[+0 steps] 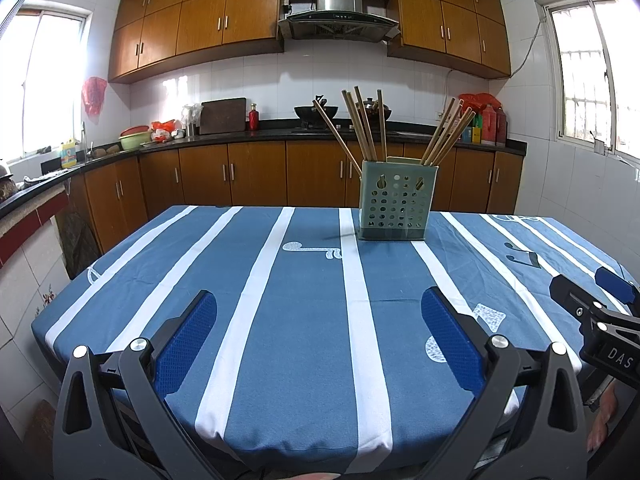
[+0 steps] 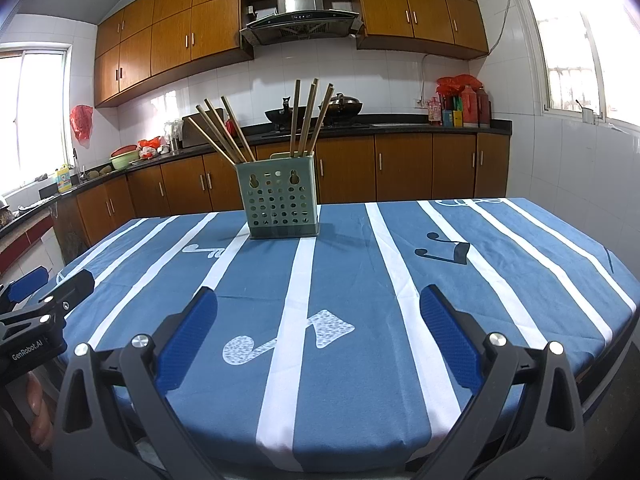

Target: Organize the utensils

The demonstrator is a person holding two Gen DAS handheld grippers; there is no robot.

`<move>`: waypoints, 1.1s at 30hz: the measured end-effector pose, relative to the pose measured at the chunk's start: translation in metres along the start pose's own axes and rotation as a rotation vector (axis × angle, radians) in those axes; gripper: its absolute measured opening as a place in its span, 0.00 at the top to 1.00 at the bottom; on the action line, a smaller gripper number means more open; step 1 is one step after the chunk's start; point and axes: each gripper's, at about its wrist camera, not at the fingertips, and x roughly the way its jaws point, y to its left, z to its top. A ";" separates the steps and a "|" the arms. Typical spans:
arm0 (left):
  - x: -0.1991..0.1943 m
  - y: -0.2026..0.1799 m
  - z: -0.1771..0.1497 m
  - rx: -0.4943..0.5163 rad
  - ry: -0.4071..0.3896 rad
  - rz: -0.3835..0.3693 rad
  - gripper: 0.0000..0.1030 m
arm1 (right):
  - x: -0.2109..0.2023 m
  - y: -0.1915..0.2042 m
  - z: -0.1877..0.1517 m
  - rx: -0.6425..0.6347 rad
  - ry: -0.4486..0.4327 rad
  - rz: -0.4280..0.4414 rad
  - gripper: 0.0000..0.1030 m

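**Me:** Both sets of jaws are spread wide and hold nothing. My left gripper point(image 1: 319, 332) hangs low over the near edge of the bench point(image 1: 304, 392), and my right gripper point(image 2: 319, 330) does the same, with only striped cloth between the blue pads point(image 2: 188, 340).

**Partner:** And the utensils?

**Me:** The chopsticks point(image 1: 366, 128) all stand in the green holder point(image 1: 394, 204), upper centre-right in the left view, well apart from both grippers. They splay in two bunches, one leaning left, one leaning right point(image 1: 444, 132). I see none lying loose on the cloth.

**Partner:** So what's the step?

**Me:** My guess: reach in and tidy those bunches, or lift the sticks out to sort them. I'd come in from above, narrow the jaws first, and pinch one stick high on its shaft. The holder looks light, so I'd steady it with the other gripper to stop it tipping.

**Partner:** Do the views differ?

**Me:** Yes. The right view puts the holder point(image 2: 278, 200) upper centre-left and shows its right side wall; there the right-hand bunch point(image 2: 308, 116) stands nearly upright. Each view also catches the other gripper at its edge: the right one point(image 1: 592, 300) at mid-right, the left one point(image 2: 44, 292) at lower left.
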 end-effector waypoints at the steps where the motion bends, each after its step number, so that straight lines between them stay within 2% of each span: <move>1: 0.000 0.000 0.000 0.000 0.000 0.000 0.02 | 0.000 0.001 0.000 0.000 0.000 0.000 0.04; 33: -0.001 -0.001 -0.001 -0.002 0.002 0.000 0.02 | -0.001 0.001 0.000 0.003 0.002 0.000 0.04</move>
